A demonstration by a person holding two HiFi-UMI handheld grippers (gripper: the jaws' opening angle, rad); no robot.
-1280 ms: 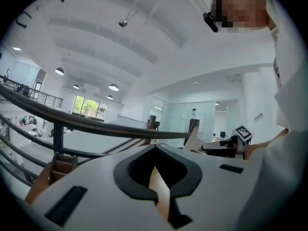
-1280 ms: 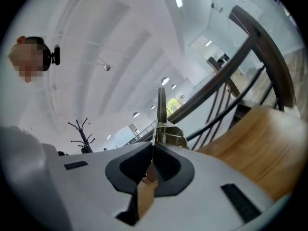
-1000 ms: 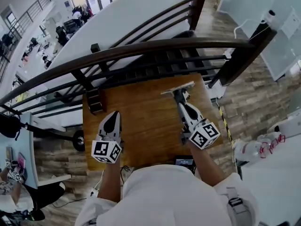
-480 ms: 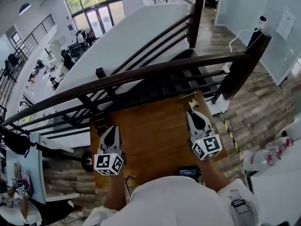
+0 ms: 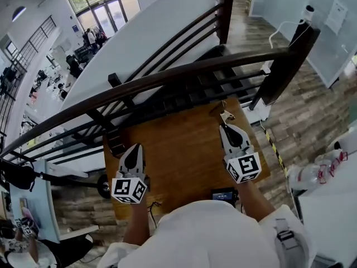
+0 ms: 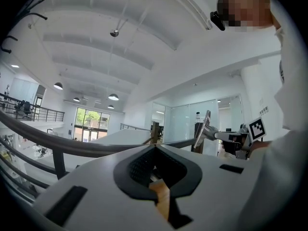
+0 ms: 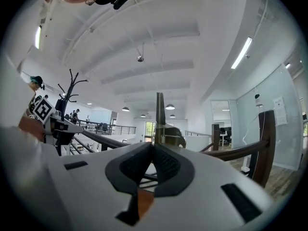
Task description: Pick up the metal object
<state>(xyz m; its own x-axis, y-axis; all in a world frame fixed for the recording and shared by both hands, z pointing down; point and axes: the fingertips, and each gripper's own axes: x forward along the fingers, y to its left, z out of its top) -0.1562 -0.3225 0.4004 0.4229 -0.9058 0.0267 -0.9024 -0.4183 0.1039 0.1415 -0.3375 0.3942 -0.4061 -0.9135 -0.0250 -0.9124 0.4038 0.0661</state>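
A dark curved railing ran along the far side of a wooden desk. The left gripper was held over the desk's left part, jaws together with nothing between them. The right gripper was held over the desk's far right corner, near the railing, jaws clamped on the metal object. In the right gripper view the metal object stood upright and edge-on beyond the jaw tips. It appeared clear of the desk, though the head view was too small to confirm.

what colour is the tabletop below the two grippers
The wooden tabletop is warm orange-brown, seen best in the head view.
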